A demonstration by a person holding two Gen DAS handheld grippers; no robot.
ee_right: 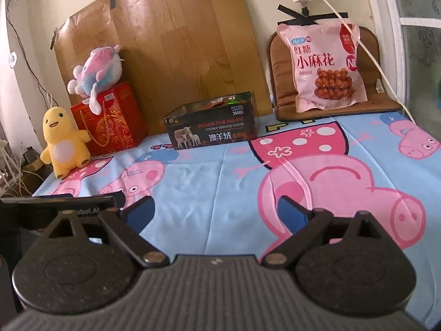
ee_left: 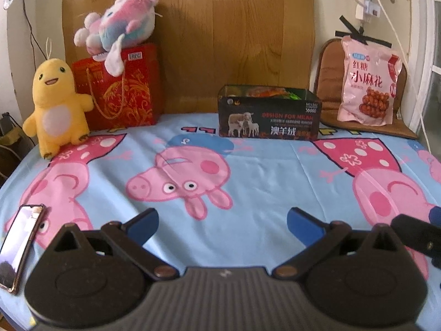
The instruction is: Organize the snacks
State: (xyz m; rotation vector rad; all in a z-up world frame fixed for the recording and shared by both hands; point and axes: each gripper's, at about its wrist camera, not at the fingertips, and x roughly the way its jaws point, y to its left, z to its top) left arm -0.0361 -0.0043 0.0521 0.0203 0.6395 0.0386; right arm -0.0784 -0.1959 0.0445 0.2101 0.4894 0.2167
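Tools point(ee_left: 222, 224) point(ee_right: 216, 212) spread empty; black box point(ee_left: 268, 115) holds snacks point(ee_left: 268, 92).

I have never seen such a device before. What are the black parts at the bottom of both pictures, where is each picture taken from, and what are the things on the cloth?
The black parts are two hand-held grippers; a person carries one in each hand. Each has a camera looking forward along its two blue-tipped fingers. One picture comes from the left gripper, the other from the right gripper. Both are open and hold nothing.

They look over a blue cartoon-pig cloth. At the back stands an open black box with colourful packets inside. To its right, a pink snack bag leans on a brown cushion. To the left stand a red gift bag with a pink-and-blue plush toy on top, and a yellow plush toy. A phone lies near the left gripper.
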